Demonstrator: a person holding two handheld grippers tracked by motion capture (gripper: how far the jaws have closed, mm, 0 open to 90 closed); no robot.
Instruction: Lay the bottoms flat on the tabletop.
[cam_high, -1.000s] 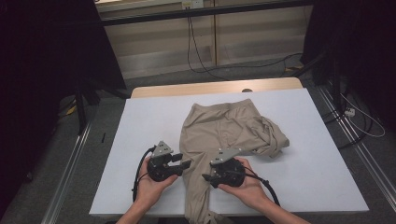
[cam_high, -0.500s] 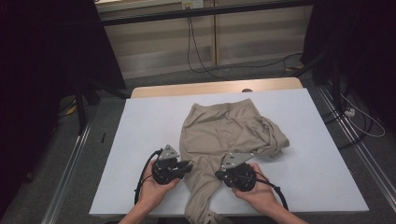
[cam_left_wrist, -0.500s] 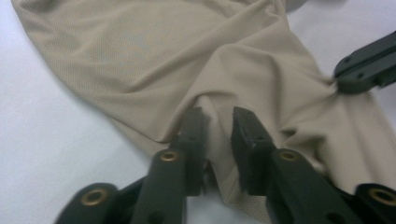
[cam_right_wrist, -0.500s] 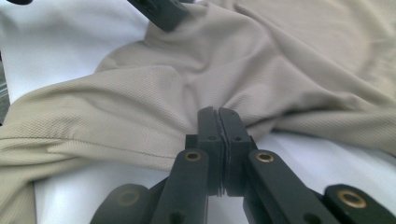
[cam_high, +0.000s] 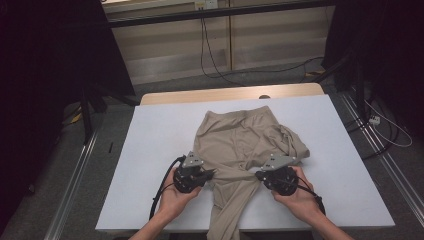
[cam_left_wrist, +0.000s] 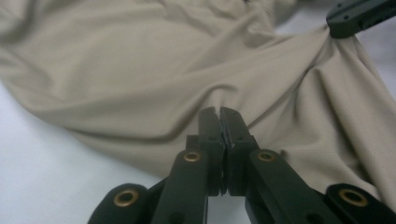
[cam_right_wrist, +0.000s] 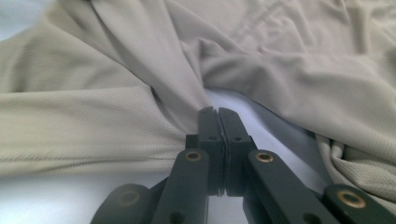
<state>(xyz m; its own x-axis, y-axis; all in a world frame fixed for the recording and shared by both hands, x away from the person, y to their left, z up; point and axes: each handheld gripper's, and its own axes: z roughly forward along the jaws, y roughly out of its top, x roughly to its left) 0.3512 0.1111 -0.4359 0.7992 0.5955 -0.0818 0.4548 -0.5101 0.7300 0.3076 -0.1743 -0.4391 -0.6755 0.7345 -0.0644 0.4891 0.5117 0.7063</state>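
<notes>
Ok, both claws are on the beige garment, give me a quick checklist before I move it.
1. Left claw shut on the beige garment: ok, jaws closed with cloth pinched at the tips.
2. Right claw shut on the garment: ok, jaws closed and folds gather into them.
3. Cloth between the two claws taut: ok, in the high view it bunches into a narrow band.
4. How many layers each claw holds: cannot tell.
5. Garment fully on the white table: not ok, its near end hangs over the front edge.
6. Far right side flat: not ok, it lies crumpled.
</notes>
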